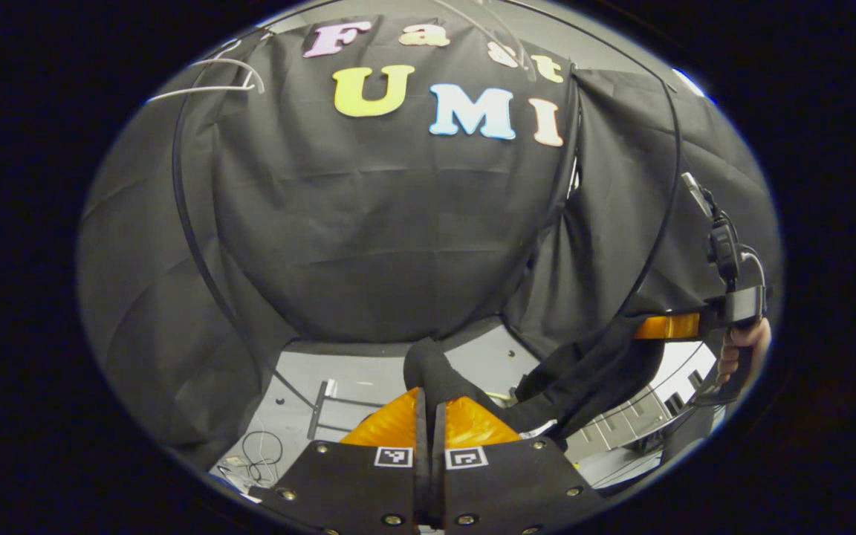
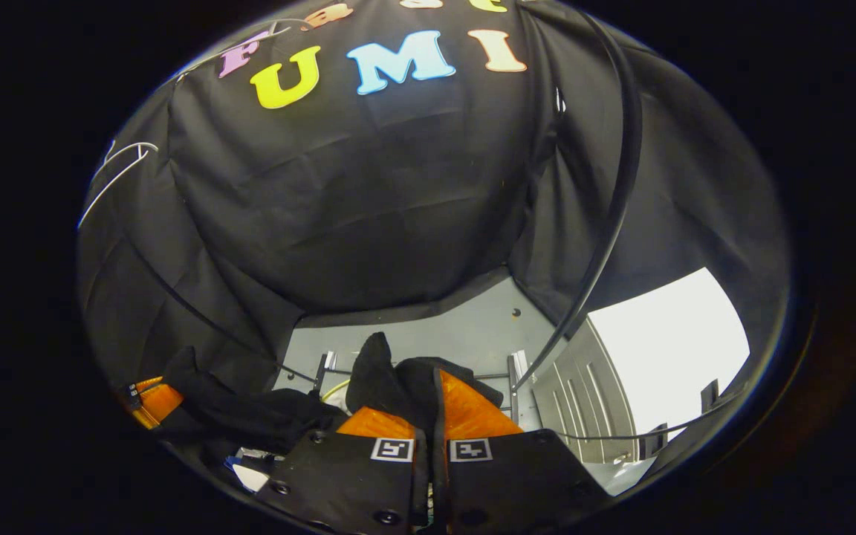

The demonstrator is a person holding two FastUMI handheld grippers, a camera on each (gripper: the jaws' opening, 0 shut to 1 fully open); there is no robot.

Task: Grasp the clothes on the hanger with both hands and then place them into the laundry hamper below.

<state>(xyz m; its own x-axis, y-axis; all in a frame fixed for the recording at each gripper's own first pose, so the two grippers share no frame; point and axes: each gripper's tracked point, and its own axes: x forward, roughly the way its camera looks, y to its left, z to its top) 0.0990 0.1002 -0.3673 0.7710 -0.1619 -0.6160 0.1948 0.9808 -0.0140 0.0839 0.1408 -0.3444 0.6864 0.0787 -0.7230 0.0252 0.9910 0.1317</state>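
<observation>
While 2 claws pinch it, black garment (image 1: pixel 584 379) hangs stretched between them, lower right of left gripper view, lower left to bottom centre of right gripper view. Left claw (image 1: pixel 428 405) closed on bunched black cloth, bottom centre. Right claw (image 2: pixel 434 401) closed on another bunch. Judgement: cloth soft, light, limp, sags between grips; hold by gathered folds, not edges. Bare white hanger (image 1: pixel 209 78) upper left. Hamper below: position, contents cannot tell. Person's hand (image 1: pixel 744 345) holds far claw, right edge.

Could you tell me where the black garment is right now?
The black garment hangs pinched between both grippers' fingers, off the white hanger at upper left.
</observation>
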